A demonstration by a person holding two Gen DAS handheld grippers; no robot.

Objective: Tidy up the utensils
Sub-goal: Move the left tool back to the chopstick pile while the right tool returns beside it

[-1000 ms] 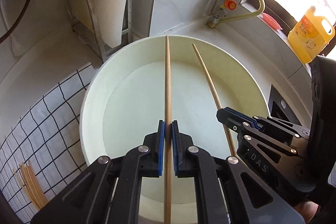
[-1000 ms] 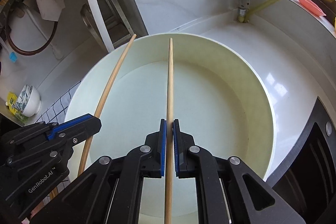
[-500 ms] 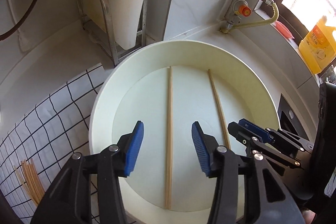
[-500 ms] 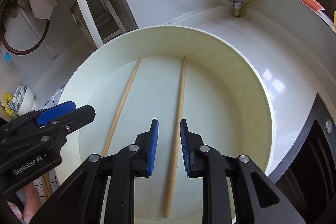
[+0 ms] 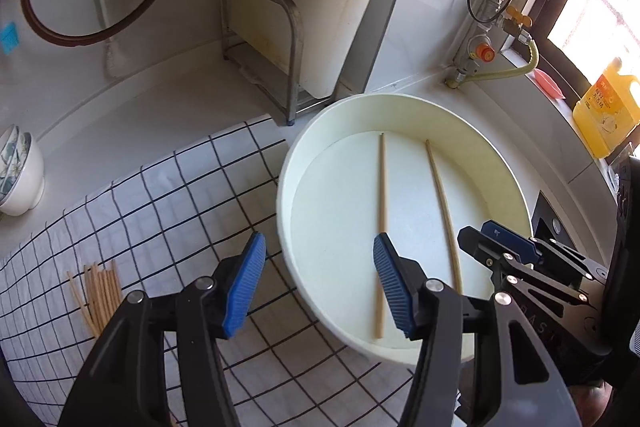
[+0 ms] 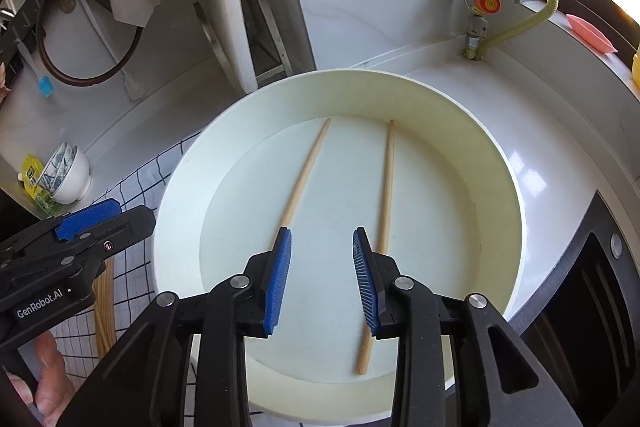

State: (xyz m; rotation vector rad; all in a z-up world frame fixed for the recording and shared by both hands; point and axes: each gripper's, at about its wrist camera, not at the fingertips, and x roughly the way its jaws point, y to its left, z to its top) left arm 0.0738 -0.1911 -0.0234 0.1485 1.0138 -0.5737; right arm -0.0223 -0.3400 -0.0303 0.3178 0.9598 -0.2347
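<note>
1. Two pale wooden chopsticks (image 6: 305, 173) lie apart on the floor of the round cream tray (image 6: 500, 195).
2. Right gripper (image 6: 322, 279) widening, nothing clasped; its pads hide parts of both sticks.
3. Left gripper (image 5: 318, 285) likewise widening, empty, straddling the tray's left rim.
4. Bundle of wooden sticks (image 5: 100, 293) on checked cloth (image 5: 168, 195), partly hidden.

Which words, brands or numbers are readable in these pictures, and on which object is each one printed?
"GenRobot.AI": white print on the black body of the left tongs, seen from the right wrist.
Pale embossed letters on the body of the right tongs, seen from the left wrist: too faint to read.
Label on the yellow bottle: too small to read.
Yellow packet beside the bowls: print blurred.
</note>
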